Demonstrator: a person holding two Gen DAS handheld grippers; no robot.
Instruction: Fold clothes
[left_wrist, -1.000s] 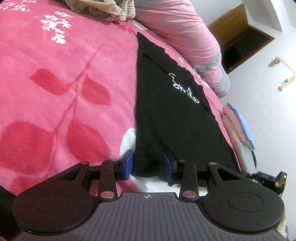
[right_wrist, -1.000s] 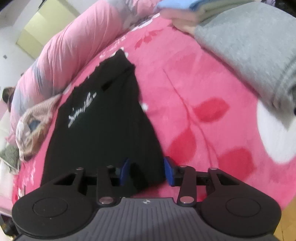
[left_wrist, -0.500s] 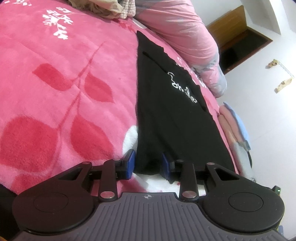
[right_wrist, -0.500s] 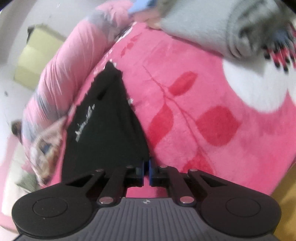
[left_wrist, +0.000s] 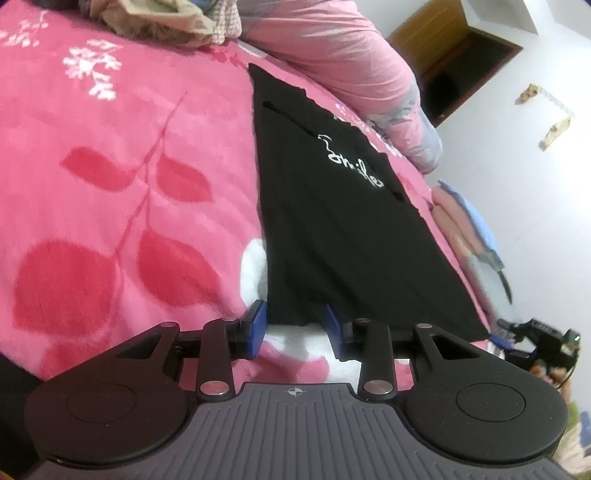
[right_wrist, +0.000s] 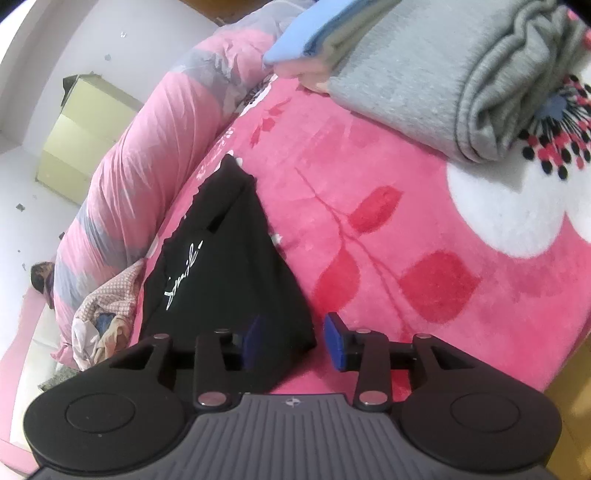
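A black T-shirt (left_wrist: 332, 221) with white script lettering lies flat and folded lengthwise on the pink floral blanket (left_wrist: 110, 184). In the left wrist view, my left gripper (left_wrist: 294, 326) is open at the shirt's near hem, with the left corner of the hem between its blue pads (left_wrist: 255, 325). In the right wrist view, the same shirt (right_wrist: 229, 266) runs away from me. My right gripper (right_wrist: 293, 341) stands open over its near right corner. The cloth lies against the left pad (right_wrist: 253, 341), and the right pad is over bare blanket (right_wrist: 406, 221).
A rolled pink duvet (left_wrist: 332, 48) lies along the far side of the shirt. A folded grey garment (right_wrist: 424, 74) and a folded stack (left_wrist: 465, 229) sit by the bed edge. Loose clothes (left_wrist: 155, 18) are piled at the far end. The wooden floor (right_wrist: 569, 406) shows past the edge.
Half a second ago my right gripper was shut on the shirt's corner; now it is open and the view has tilted. The left gripper has hardly moved.
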